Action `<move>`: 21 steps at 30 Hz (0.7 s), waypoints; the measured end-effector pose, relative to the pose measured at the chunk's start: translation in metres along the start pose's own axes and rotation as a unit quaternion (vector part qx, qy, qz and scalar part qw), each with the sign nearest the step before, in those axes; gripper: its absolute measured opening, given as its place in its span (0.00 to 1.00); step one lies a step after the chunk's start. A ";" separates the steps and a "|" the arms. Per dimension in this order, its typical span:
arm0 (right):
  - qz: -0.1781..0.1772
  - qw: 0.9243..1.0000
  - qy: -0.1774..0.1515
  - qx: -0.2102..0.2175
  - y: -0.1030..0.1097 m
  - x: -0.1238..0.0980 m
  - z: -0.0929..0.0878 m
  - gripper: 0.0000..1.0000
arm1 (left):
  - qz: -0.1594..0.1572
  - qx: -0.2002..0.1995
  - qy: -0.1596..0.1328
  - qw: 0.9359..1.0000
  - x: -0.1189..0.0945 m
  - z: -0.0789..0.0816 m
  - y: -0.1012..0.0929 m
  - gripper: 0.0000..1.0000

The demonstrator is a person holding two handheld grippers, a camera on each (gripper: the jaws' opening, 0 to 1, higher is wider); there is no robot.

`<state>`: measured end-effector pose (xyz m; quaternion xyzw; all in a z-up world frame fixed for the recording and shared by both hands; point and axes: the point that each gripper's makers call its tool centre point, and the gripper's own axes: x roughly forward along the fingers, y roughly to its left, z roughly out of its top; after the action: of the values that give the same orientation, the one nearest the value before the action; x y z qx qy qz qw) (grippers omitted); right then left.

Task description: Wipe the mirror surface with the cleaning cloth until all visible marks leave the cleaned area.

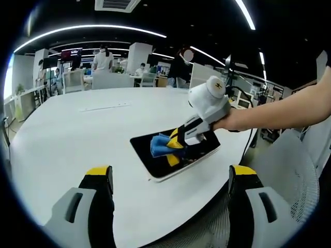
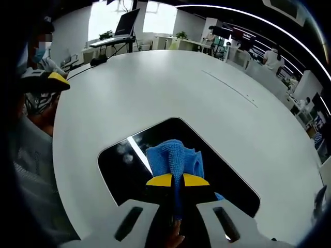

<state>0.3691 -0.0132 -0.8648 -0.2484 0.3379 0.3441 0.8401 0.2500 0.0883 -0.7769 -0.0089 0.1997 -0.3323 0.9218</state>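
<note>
Right hand-held gripper (image 2: pixel 177 181) clamps blue cloth (image 2: pixel 173 157) (mirror (image 2: pixel 124 168) partly hidden); left hand-held gripper (image 1: pixel 170 173) apart.

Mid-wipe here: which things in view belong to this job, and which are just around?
Job:
mirror
blue cloth, clamped in the right gripper
left gripper, open, off the mirror

Around:
white table
mesh chair
laptop
people at far desks

Grey grippers (image 1: pixel 170 188) with yellow-tipped black fingers (image 1: pixel 98 178).
</note>
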 end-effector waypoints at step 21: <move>-0.026 0.999 0.006 0.032 -0.027 -0.020 -0.028 0.00 | -0.002 0.002 0.008 1.000 0.000 -0.002 -0.001 0.92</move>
<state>0.3674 -0.0570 -0.8632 -0.2323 0.3468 0.3102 0.8542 0.2489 0.0879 -0.7792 -0.0045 0.2065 -0.3350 0.9193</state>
